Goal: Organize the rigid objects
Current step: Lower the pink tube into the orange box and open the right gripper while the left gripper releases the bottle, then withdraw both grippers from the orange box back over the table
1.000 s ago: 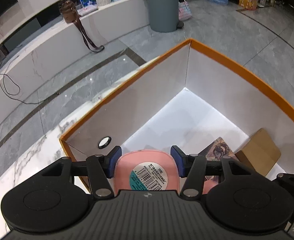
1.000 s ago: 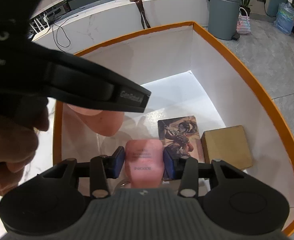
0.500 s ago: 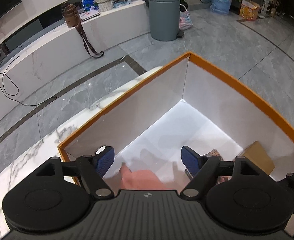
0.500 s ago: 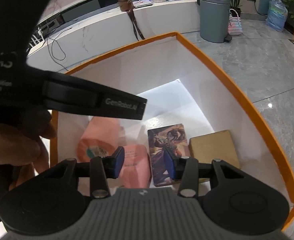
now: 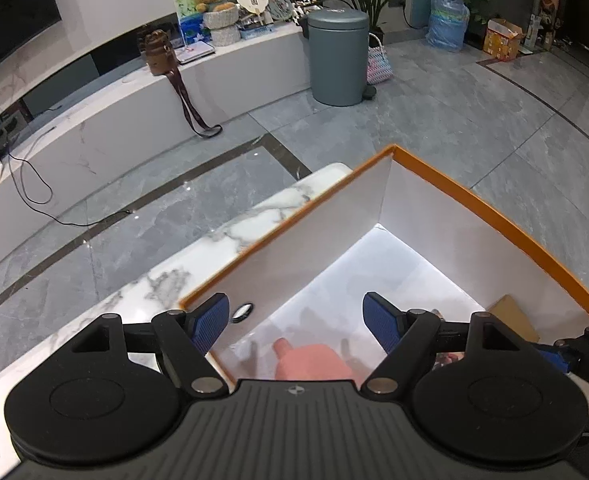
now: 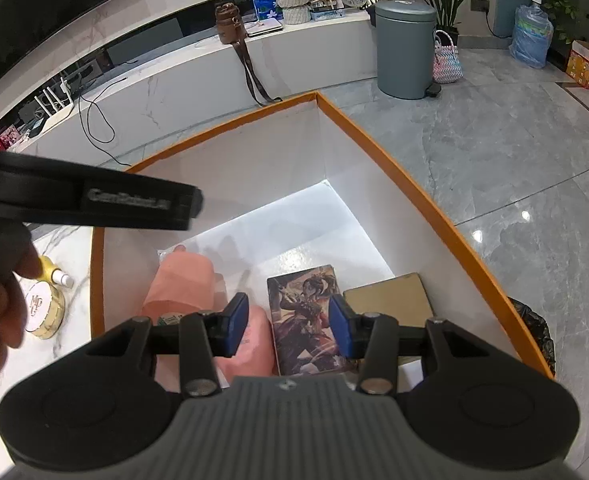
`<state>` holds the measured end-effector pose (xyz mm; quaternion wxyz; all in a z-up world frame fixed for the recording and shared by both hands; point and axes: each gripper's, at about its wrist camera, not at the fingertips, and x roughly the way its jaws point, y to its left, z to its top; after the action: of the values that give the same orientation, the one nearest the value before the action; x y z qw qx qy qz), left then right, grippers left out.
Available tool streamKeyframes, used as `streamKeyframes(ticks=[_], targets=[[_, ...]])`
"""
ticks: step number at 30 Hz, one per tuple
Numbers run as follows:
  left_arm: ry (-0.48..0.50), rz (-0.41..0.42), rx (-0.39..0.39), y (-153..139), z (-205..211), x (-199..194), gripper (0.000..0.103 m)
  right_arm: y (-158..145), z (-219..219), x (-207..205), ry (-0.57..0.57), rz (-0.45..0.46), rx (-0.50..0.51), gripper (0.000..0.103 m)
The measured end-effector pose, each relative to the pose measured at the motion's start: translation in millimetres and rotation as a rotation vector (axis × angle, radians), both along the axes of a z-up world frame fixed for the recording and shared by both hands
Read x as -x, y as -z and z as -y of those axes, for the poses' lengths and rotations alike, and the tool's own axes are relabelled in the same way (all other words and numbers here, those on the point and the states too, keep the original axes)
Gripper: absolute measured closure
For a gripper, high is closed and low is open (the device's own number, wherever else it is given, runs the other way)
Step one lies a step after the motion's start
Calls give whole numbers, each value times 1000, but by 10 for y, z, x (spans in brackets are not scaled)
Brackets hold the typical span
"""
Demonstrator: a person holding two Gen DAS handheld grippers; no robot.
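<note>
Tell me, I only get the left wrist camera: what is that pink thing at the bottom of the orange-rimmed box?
Observer: A pink pack lying flat. A second pink pack lies right beside it, hidden from you.
Operator: And the brown corner on the right?
Observer: That is a flat tan box. An illustrated box with a painted figure lies between it and the pink packs.
Operator: Is anything outside the box?
Observer: Yes. On the marble table, left of the orange-rimmed box, sit a round gold compact and a small yellow bottle with a white cap.
</note>
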<state>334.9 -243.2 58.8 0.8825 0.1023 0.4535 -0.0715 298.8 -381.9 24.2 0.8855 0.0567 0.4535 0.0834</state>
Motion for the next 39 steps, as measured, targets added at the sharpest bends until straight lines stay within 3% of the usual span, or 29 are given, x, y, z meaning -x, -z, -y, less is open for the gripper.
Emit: streamKeyframes(ticks=[21, 30, 39], targets=[[-27, 78, 7, -424, -372, 445, 14, -235, -114, 153, -38, 53, 3, 58], [-83, 109, 46, -414, -898, 894, 13, -366, -419, 331, -114, 117, -3, 55], [-148, 108, 98, -198, -1385, 1395, 13, -446, -780, 538, -210, 171, -3, 55]])
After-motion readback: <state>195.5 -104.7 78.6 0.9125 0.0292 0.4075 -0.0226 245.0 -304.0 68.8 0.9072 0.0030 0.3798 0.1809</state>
